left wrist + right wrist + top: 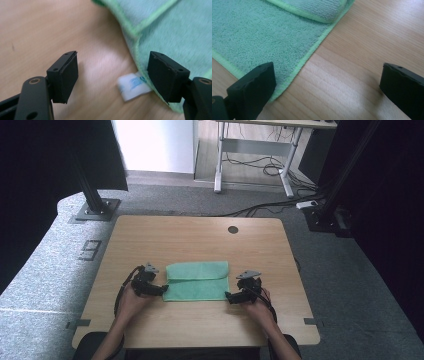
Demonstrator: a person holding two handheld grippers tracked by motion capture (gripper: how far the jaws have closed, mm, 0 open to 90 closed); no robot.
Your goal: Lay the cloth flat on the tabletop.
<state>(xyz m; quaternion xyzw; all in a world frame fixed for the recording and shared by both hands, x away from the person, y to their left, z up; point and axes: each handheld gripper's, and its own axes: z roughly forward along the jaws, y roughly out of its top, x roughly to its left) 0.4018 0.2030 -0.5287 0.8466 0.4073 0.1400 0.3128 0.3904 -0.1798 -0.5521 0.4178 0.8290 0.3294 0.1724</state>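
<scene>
A green folded cloth (197, 281) lies flat on the wooden table (200, 240), its upper part folded over the lower. My left gripper (161, 290) rests at the cloth's near left corner, open, with the cloth's edge (175, 37) and a white label (132, 86) between its jaws. My right gripper (228, 296) sits at the near right corner, open; the cloth's corner (269, 45) lies by its left jaw, and bare wood is between the jaws. Neither gripper holds anything.
A dark round hole (233, 229) sits near the table's far edge. Beyond the table are a black frame post (92, 195), a desk's legs (218, 165) and cables on grey carpet (270, 207).
</scene>
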